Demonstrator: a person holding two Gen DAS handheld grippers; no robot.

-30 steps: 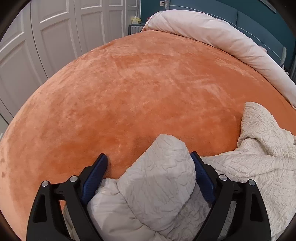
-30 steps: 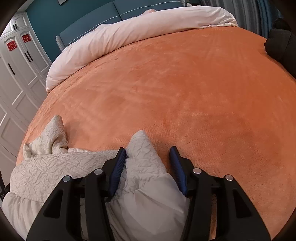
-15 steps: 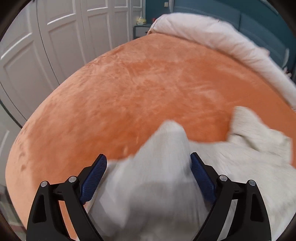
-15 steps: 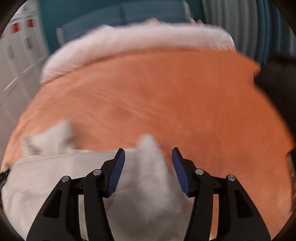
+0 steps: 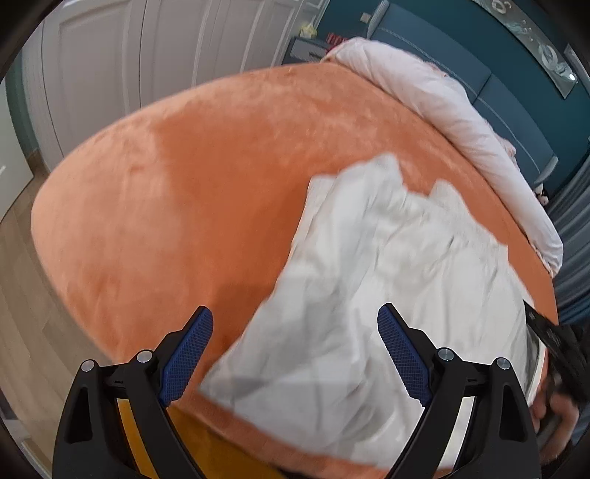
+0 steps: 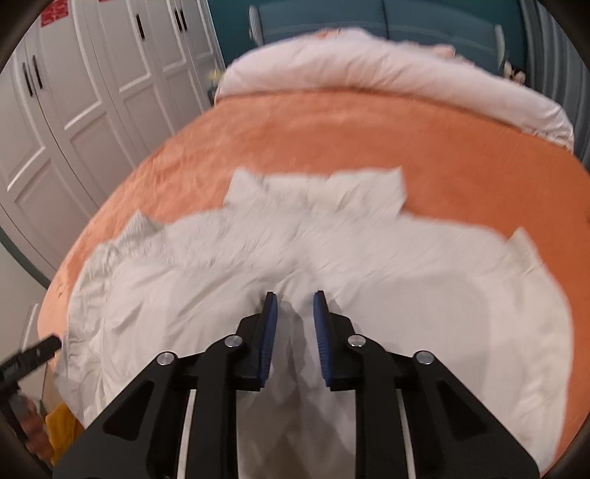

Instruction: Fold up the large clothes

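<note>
A large cream crinkled garment (image 5: 387,280) lies spread on the orange bed cover (image 5: 184,191); it also shows in the right wrist view (image 6: 332,250), blurred by motion. My left gripper (image 5: 295,353) is open, raised above the near left part of the garment, with nothing between its pads. My right gripper (image 6: 295,324) has its jaws close together on a fold of the garment that rises between the blue pads.
A rolled pale pink duvet (image 6: 387,84) lies along the head of the bed before a teal headboard (image 6: 368,18). White wardrobe doors (image 6: 92,92) stand to the left. Wood floor (image 5: 18,294) shows beyond the bed's left edge. The left gripper's tip (image 6: 29,357) shows in the right wrist view.
Both grippers have pulled back and risen, so more of the bed shows. The garment has left the left gripper's jaws and spread out. The right gripper's jaws have closed on a fold.
</note>
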